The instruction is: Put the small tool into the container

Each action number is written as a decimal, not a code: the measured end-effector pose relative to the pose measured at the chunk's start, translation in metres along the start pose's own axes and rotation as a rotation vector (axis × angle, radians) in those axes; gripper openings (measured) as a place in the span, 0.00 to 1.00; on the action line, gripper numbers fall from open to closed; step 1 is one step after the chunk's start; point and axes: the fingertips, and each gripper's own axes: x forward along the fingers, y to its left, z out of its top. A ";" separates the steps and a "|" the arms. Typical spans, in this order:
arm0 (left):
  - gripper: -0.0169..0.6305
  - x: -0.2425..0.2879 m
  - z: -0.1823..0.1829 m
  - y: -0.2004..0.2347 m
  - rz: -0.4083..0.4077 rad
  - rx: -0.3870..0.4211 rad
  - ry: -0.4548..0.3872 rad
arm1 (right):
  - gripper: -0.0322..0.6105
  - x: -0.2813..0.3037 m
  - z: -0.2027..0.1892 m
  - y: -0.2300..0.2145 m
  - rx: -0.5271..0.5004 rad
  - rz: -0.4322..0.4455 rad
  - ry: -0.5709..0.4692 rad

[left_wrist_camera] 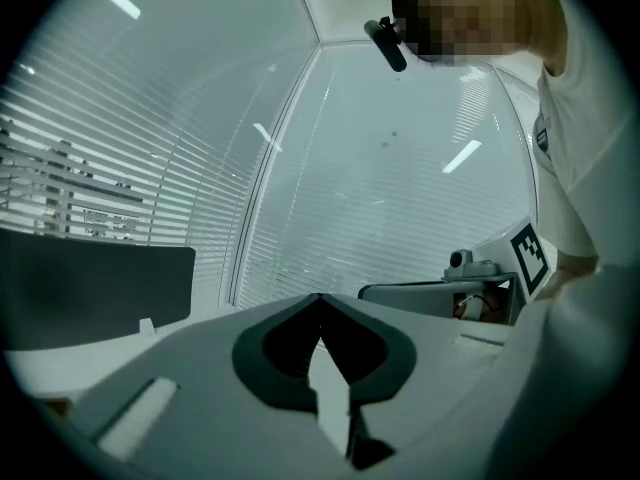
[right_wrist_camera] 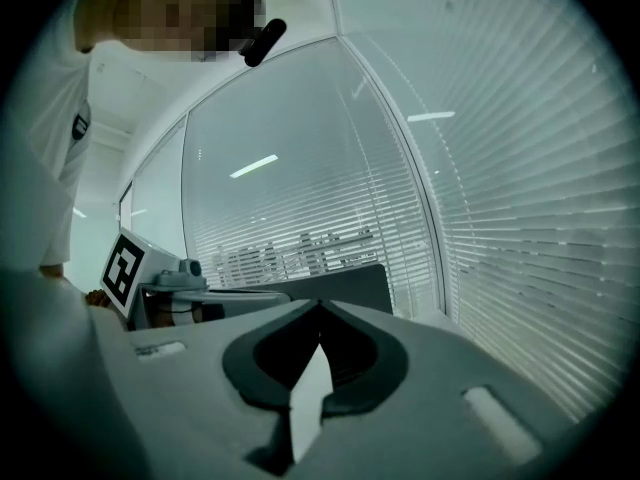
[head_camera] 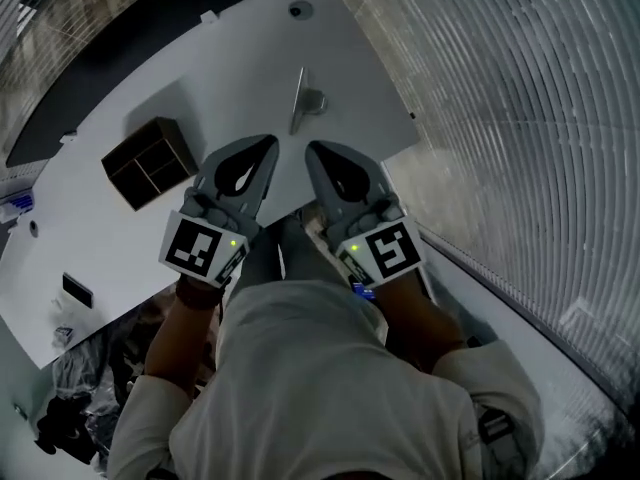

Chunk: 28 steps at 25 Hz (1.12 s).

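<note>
In the head view a slim grey metal tool (head_camera: 299, 99) lies on the white table (head_camera: 240, 58), just beyond both grippers. A dark box-like container (head_camera: 150, 162) with compartments stands to the left of it. My left gripper (head_camera: 268, 146) and right gripper (head_camera: 313, 150) are held side by side close to the person's body, over the table's near edge, both shut with nothing in them. The left gripper (left_wrist_camera: 320, 296) and right gripper (right_wrist_camera: 320, 304) views tilt up at window blinds, so neither shows the tool or the container.
A round grommet (head_camera: 300, 10) sits at the table's far end, and a small black item (head_camera: 77, 290) lies near its left front edge. Slatted blinds (head_camera: 520, 118) run along the right. Each gripper view catches the other gripper's marker cube (left_wrist_camera: 532, 256) (right_wrist_camera: 125, 268).
</note>
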 end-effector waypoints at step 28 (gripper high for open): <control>0.03 0.098 -0.113 0.060 -0.003 -0.034 0.189 | 0.05 0.044 -0.132 -0.116 0.102 -0.126 0.219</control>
